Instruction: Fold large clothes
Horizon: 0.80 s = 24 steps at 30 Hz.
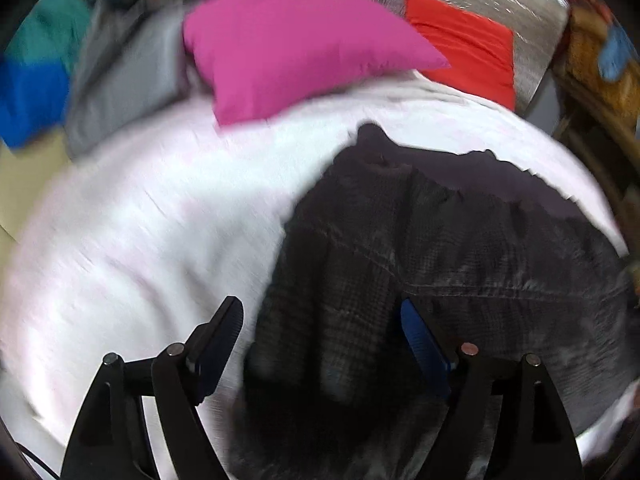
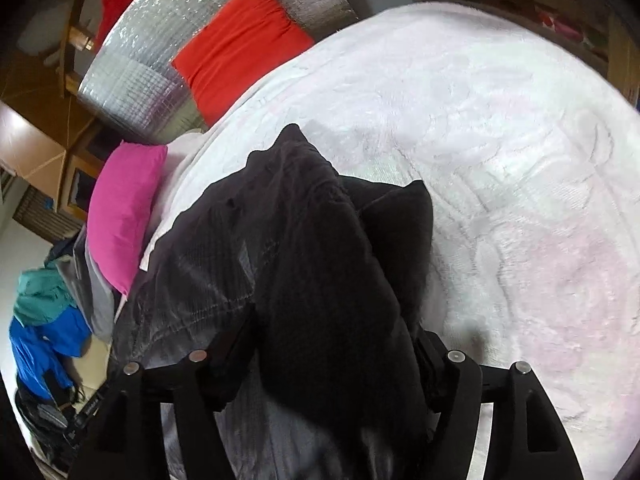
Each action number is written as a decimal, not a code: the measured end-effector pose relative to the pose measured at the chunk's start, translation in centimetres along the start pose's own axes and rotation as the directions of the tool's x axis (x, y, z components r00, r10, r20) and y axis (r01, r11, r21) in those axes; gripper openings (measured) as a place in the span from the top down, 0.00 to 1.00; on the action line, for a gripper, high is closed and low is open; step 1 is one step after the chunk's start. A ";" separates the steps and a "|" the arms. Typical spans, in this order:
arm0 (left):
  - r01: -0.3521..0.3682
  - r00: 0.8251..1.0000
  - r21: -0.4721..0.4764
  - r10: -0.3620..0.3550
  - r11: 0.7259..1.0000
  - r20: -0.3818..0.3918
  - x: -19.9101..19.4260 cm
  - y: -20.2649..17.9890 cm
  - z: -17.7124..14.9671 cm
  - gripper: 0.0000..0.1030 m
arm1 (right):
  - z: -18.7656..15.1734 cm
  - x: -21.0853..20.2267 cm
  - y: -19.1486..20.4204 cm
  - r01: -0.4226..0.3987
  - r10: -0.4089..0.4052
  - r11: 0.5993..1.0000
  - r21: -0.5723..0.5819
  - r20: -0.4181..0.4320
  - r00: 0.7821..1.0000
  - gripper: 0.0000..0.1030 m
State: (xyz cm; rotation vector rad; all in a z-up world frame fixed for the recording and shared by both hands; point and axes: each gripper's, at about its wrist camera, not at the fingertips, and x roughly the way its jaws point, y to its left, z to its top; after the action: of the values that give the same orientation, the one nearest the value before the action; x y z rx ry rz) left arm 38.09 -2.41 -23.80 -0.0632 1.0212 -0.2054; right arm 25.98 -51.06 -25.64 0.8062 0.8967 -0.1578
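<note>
1. Currently, dark grey checked woven garment (image 1: 460, 248) lies on the white fleecy bed cover (image 1: 132, 240).
2. Left tool (image 1: 320, 344): fingers spread, released, garment edge between them.
3. Right tool (image 2: 332, 344): clenched on a bunched garment fold, lifted.
4. Pink pillow (image 1: 296, 40) beyond.

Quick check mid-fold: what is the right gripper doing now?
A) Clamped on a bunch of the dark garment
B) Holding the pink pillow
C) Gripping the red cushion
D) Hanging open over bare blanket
A: in the right wrist view the right gripper has a thick fold of the dark garment bunched between its jaws, over the white blanket.
</note>
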 end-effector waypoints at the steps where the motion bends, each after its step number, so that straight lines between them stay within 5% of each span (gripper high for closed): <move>1: 0.055 0.998 -0.047 -0.056 0.997 -0.026 0.6 0.6 0.0 0.21 | 0.2 0.6 0.1 -0.005 0.005 1.000 -0.001 -0.004 1.000 0.30; 4: 0.160 0.986 -0.135 -0.166 0.978 -0.035 1.6 1.4 -0.2 0.24 | 0.3 0.8 0.7 0.001 -0.001 1.000 -0.027 0.013 1.000 0.37; 5: 0.178 0.982 -0.138 -0.184 0.974 -0.031 1.7 1.3 -0.2 0.36 | 0.3 0.6 1.1 0.007 -0.005 0.999 -0.047 0.033 0.999 0.45; 7: 0.186 0.982 -0.126 -0.188 0.974 -0.005 1.4 0.8 -0.1 0.50 | 0.4 0.1 1.8 0.026 -0.020 0.996 -0.082 0.073 0.997 0.55; 11: 0.146 0.989 -0.072 -0.145 0.987 0.024 1.1 -0.9 0.6 0.52 | 1.0 -1.5 3.7 0.069 -0.036 0.987 -0.145 0.215 0.976 0.63; 14: 0.110 0.994 -0.074 -0.108 0.991 0.031 2.1 -1.6 1.1 0.44 | 2.1 0.4 2.7 0.086 -0.069 0.993 -0.085 0.182 0.981 0.60; 17: 0.070 0.998 -0.086 -0.070 0.994 0.010 2.8 -1.6 1.2 0.34 | 2.4 1.5 1.1 0.078 -0.078 0.997 0.004 0.123 0.989 0.40; 20: 0.057 0.998 -0.099 -0.060 0.993 -0.020 2.0 -1.3 1.3 0.33 | 1.9 -0.6 0.6 0.053 -0.059 0.998 0.044 0.150 0.987 0.37; 24: -0.010 0.997 -0.112 0.017 0.994 0.069 -2.0 -0.1 -0.1 0.32 | -0.1 -5.0 -0.4 0.018 -0.036 0.997 0.079 0.235 0.971 0.29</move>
State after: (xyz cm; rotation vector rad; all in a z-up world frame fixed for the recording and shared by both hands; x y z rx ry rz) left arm 37.00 -2.09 -22.15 -0.1636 0.9621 -0.1329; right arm 22.57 -52.22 -22.19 0.8272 0.6800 -0.3072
